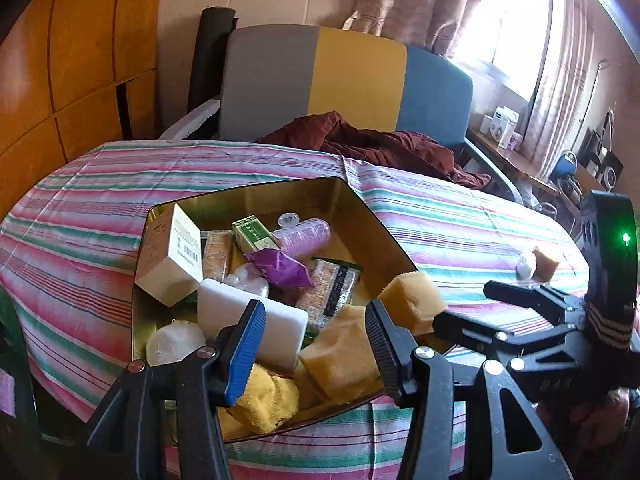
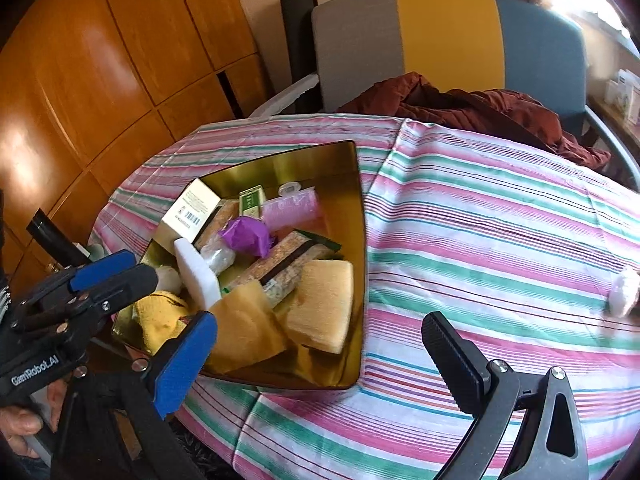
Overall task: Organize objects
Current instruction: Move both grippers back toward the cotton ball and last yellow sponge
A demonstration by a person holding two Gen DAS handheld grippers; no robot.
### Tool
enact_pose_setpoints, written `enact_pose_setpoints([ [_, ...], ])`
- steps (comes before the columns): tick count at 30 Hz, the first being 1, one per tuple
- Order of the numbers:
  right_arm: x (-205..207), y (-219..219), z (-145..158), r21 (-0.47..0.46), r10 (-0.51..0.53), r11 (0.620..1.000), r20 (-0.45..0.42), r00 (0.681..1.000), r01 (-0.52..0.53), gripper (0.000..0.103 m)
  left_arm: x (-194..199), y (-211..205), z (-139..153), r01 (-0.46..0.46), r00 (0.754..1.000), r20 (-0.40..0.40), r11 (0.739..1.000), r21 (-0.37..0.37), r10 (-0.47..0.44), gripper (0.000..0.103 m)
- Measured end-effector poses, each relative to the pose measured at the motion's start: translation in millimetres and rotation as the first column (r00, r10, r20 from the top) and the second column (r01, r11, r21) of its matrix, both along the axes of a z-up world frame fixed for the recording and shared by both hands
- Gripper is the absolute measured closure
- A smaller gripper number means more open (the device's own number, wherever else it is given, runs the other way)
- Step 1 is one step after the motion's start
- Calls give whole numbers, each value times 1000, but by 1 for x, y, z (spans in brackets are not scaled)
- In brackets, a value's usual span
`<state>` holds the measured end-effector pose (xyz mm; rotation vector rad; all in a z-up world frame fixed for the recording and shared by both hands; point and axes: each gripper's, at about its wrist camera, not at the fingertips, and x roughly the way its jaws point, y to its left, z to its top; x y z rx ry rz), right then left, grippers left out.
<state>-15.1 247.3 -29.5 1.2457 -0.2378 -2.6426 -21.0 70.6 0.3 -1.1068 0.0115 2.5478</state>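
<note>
A gold metal tin (image 1: 280, 196) (image 2: 356, 240) sits on the striped tablecloth and holds several items: a cream box (image 1: 176, 256) (image 2: 192, 208), a white block (image 1: 256, 320) (image 2: 196, 268), a purple wrapper (image 1: 280, 266) (image 2: 246, 236), a pink roll (image 1: 306, 232) (image 2: 290, 206), tan sponges (image 1: 344, 354) (image 2: 320, 306) and a yellow cloth (image 1: 264, 396) (image 2: 160, 320). My left gripper (image 1: 316, 354) is open and empty over the tin's near edge. My right gripper (image 2: 320, 364) is open and empty at the tin's near right corner; it also shows in the left wrist view (image 1: 472, 308). A white wad (image 1: 526, 266) (image 2: 624, 292) and a tan sponge (image 1: 546, 262) lie loose on the cloth to the right.
The striped tablecloth (image 1: 440, 232) (image 2: 500, 220) covers a round table. A grey, yellow and blue chair (image 1: 344, 80) (image 2: 440, 40) with a dark red garment (image 1: 380, 144) (image 2: 480, 108) stands behind it. Wooden cabinets (image 2: 100, 80) are at left.
</note>
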Motion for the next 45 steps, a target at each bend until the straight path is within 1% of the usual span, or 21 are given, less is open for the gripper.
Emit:
enact_pose_setpoints([
  [7, 2, 33, 1, 0, -73, 997, 0, 997, 73, 0, 4, 13, 1, 40, 999, -3, 999, -19, -40, 50],
  [15, 6, 71, -1, -11, -175, 984, 13, 984, 176, 0, 7, 25, 1, 71, 997, 0, 997, -40, -71, 50],
  [26, 9, 102, -3, 15, -243, 970, 28, 970, 242, 0, 8, 36, 3, 103, 995, -1, 993, -60, -103, 50],
  [33, 11, 142, 1, 21, -300, 954, 54, 953, 299, 0, 7, 50, 7, 139, 990, -6, 988, -63, -140, 50],
  [38, 16, 183, 4, 36, -378, 926, 75, 923, 376, 0, 7, 68, 8, 186, 982, -8, 980, -70, -187, 50],
  [41, 21, 212, 6, 49, -433, 901, 85, 897, 431, 0, 6, 79, 8, 216, 976, -6, 974, -73, -217, 50],
  [45, 31, 257, 9, 50, -526, 850, 89, 846, 524, 0, 7, 96, 7, 256, 967, 1, 964, -79, -257, 50],
])
